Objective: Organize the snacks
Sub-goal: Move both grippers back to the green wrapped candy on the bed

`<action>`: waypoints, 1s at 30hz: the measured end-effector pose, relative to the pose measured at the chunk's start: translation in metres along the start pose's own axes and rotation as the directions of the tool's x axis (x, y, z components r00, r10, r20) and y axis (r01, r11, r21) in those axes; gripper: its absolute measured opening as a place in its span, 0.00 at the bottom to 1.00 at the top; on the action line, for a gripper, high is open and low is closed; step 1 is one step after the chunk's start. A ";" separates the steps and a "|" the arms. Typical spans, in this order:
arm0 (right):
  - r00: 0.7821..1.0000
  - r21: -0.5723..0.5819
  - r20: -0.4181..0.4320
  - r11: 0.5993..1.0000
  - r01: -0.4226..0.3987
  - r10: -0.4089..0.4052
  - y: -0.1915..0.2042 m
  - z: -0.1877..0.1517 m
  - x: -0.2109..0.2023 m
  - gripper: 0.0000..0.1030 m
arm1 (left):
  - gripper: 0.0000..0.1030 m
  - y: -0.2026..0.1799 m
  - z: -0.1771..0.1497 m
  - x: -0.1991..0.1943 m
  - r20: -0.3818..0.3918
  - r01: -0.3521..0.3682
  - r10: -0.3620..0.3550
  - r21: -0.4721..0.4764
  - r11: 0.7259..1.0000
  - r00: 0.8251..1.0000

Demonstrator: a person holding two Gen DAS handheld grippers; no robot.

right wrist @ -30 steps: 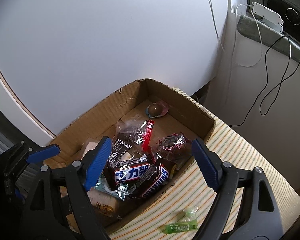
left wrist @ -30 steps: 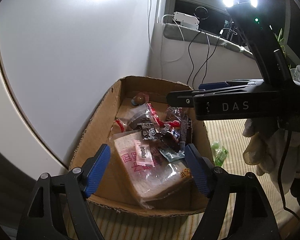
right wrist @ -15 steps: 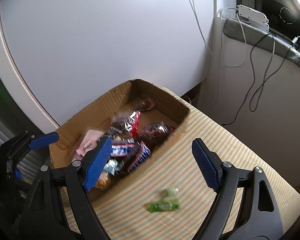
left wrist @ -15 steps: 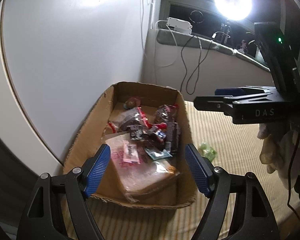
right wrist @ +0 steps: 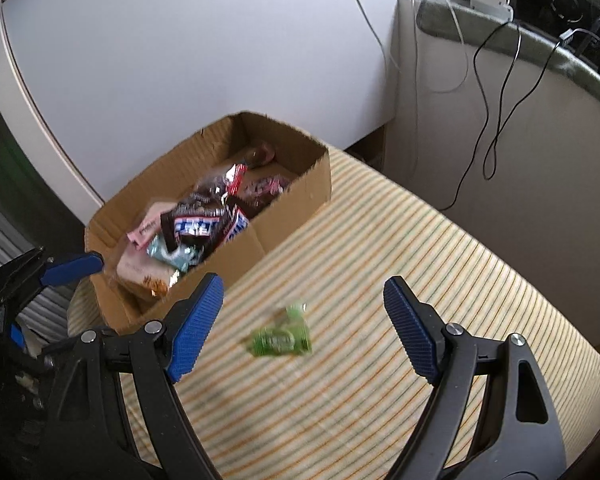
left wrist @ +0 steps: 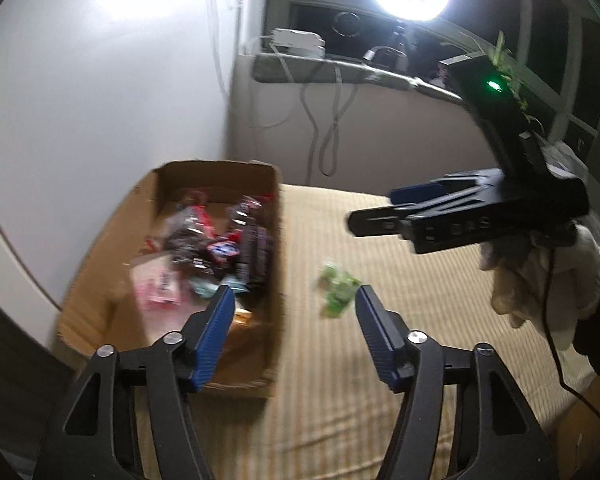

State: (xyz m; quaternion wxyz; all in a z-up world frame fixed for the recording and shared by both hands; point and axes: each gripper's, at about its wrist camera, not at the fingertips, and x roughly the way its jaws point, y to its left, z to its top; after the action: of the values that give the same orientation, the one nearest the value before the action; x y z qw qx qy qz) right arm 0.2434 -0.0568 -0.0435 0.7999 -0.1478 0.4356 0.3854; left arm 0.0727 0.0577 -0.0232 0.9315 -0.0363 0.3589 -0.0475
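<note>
A small green plastic-wrapped snack [right wrist: 281, 336] is seen lying on the striped yellow cloth [right wrist: 420, 264], just beside the open brown cardboard box [right wrist: 300, 196] filled with wrapped snacks. The right gripper [right wrist: 303, 320] is held wide open above it, nothing grasped. The left gripper [left wrist: 294, 332] is likewise spread open and empty, near the box's edge.

1. The left wrist view looks forward and down from the near end of the cardboard box [left wrist: 278, 240], along its length toward the wall.
2. The right wrist view looks down at the box [right wrist: 292, 216] from its right, farther off.
3. Both views share the box and the green packet [left wrist: 338, 290] [right wrist: 282, 336] right of it.
</note>
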 end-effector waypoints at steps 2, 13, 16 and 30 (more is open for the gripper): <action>1.000 -0.004 -0.015 1.000 -0.013 0.012 -0.001 -0.004 0.004 0.81 | 0.52 -0.011 -0.002 0.003 -0.015 0.020 -0.020 0.017 1.000 1.000; 0.988 0.028 -0.106 0.993 -0.110 0.113 -0.013 -0.013 0.032 0.52 | 0.38 -0.038 -0.010 0.025 -0.085 0.111 -0.108 0.022 0.994 0.990; 0.981 0.044 -0.126 0.989 -0.140 0.145 -0.016 -0.014 0.041 0.45 | 0.34 -0.039 -0.010 0.035 -0.106 0.140 -0.140 -0.009 0.990 0.984; 0.950 0.053 -0.193 0.970 -0.238 0.244 -0.019 -0.009 0.075 0.32 | 0.33 -0.048 -0.006 0.077 -0.147 0.091 -0.088 0.010 0.996 0.985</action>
State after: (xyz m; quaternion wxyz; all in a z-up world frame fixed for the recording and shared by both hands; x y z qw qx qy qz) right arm 0.2767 -0.0380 -0.1111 0.7016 -0.1195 0.5335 0.4571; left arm 0.1219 0.0008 -0.0739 0.8997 -0.0408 0.4240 -0.0948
